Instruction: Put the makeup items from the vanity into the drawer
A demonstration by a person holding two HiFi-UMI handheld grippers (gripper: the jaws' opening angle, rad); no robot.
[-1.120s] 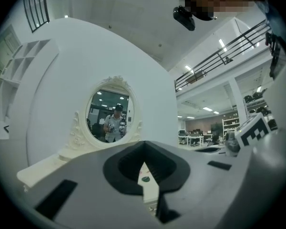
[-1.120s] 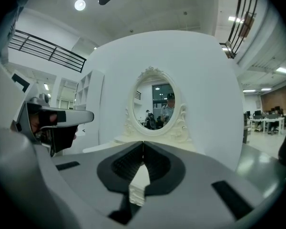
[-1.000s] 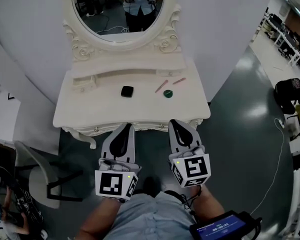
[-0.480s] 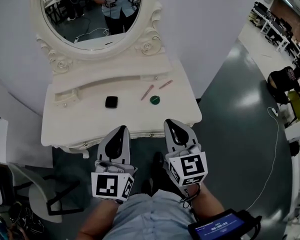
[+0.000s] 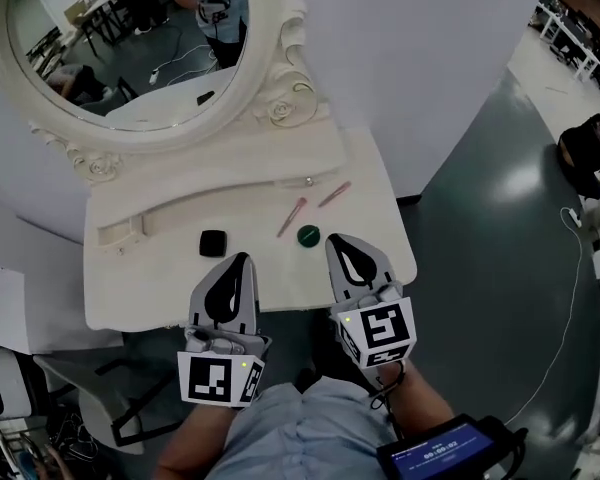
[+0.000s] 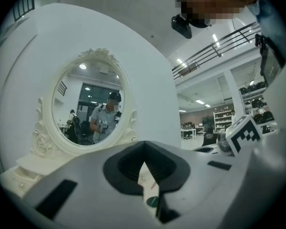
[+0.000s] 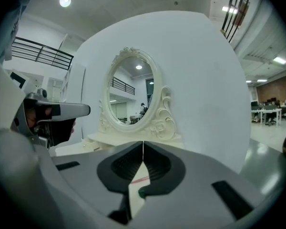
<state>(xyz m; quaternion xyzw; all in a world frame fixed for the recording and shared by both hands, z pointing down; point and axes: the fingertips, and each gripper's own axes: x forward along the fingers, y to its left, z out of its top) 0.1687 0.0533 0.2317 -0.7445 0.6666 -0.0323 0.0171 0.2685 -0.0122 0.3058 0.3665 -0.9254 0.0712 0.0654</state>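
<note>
White vanity top (image 5: 150,288), mid-frame, bears a black compact (image 5: 213,242), a green jar (image 5: 308,235) and two pink sticks (image 5: 291,217). At its lower edge we hold the left gripper (image 5: 238,264) and right gripper (image 5: 344,246), both clenched and empty.

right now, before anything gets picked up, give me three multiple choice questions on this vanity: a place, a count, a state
1. In the head view, where is the green round lid relative to the black square compact?
A) left of it
B) right of it
C) on top of it

2. How many thin pink sticks lie on the vanity top?
A) one
B) two
C) four

3. How do the right gripper's jaws stand?
A) together, empty
B) closed on the compact
C) wide apart

1 B: it lies right of the compact, apart from it.
2 B: a second stick lies just past the first.
3 A: the right gripper view shows the pads meeting, nothing between.
</note>
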